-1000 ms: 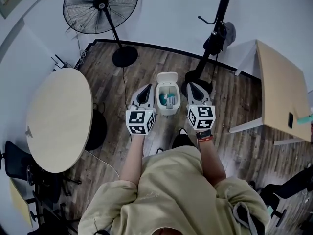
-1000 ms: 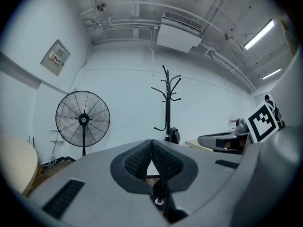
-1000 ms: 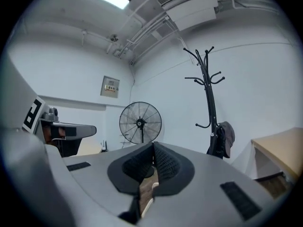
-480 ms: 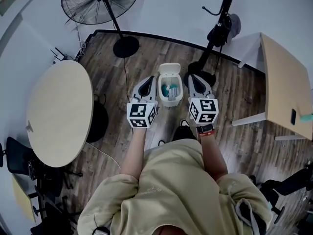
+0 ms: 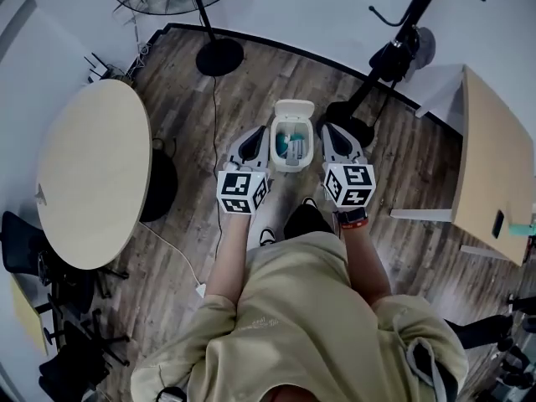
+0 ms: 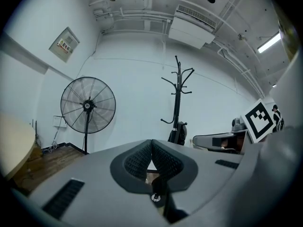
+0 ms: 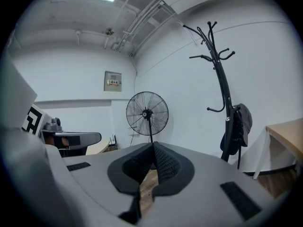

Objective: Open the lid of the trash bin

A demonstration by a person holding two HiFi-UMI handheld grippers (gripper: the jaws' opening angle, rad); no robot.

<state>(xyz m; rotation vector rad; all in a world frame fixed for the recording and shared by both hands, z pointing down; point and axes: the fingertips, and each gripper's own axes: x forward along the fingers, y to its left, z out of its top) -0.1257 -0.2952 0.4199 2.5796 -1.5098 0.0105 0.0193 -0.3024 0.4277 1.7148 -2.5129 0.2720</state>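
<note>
Nearest to me in the head view is the person's beige shirt (image 5: 293, 325), and just in front of it a black shoe (image 5: 305, 221) stands on the wooden floor (image 5: 201, 199). A thin white cable (image 5: 172, 254) runs over the floor on the left, beside the round table (image 5: 92, 182), and a rectangular table (image 5: 490, 162) stands well apart on the right. The trash bin (image 5: 274, 145) stands on the floor between the two grippers. Its white lid (image 5: 294, 109) is already open and leans back on the far side, and inside I see something teal (image 5: 289, 147). Just behind the bin on the right is the round base of the coat stand (image 5: 350, 128), very near to the right gripper (image 5: 329, 129). The standing fan (image 5: 219, 57) is further back on the left. Nothing lies between the grippers and the bin. The left gripper (image 5: 258, 131) is held just beside the left wall of the bin, and I cannot tell if it touches it. In the left gripper view its jaws (image 6: 151, 145) are pressed together at the tips, with nothing between them. In the right gripper view the right gripper (image 7: 153, 148) is also closed and empty, and only the floor shows through the small gap below the pads.
</note>
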